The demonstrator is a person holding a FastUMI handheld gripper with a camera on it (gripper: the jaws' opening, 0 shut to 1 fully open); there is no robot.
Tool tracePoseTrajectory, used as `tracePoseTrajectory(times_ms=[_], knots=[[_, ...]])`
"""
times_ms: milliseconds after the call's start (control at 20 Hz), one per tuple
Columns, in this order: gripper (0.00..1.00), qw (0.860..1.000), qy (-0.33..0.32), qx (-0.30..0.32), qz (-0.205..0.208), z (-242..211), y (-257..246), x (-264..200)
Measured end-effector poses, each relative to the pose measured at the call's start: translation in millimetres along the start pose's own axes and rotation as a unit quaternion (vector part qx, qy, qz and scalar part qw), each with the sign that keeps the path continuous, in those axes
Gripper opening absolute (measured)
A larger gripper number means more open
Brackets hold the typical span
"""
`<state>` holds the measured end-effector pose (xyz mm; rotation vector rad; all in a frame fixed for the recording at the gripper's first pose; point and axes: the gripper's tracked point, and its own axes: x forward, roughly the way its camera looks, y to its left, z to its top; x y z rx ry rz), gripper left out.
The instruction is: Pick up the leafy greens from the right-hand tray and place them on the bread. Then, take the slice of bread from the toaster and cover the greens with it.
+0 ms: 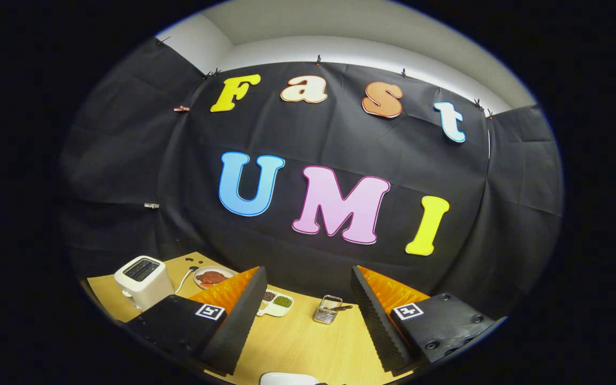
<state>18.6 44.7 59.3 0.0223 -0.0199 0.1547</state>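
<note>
Two fingers: mine, spread wide apart with nothing between them, so the gripper (pixel 305 321) is open and carrying nothing.
Height: I am held well above the wooden table (pixel 308 342), tilted so that I look mostly at the booth's black wall; the table things sit low, ahead of my fingertips.
Toaster: a white toaster (pixel 142 280) stands beyond my left finger, near the table's far left corner, its slots facing up; I cannot tell from here whether a slice sits inside.
Plate: a small round plate (pixel 213 276) lies just beside the toaster with something reddish-brown on it; I judge it may be meat or a spread, not plain bread.
Tray: a white divided tray (pixel 276 305) lies just past my left fingertip; one compartment holds something green (pixel 282 301), another dark bits. Whether this is the leafy greens I cannot tell at this size.
Rack: a small wire holder (pixel 328 309) stands between my fingers, farther off.
White edge: a rounded white object (pixel 286 378) lies just beneath me, mostly cut off.
Stage: no bread is plainly visible, so I cannot judge how far along things are.
Reason for pose: wide-open, high and empty suits an approach or a retreat alike.
</note>
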Motion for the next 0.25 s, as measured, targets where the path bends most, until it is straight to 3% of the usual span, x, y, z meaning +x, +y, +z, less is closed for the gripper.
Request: tracePoseTrajectory(times_ms=[250], knots=[[0.98, 1.000, 0.009, 0.007, -0.001, -6.9, 1.4, -4.4]])
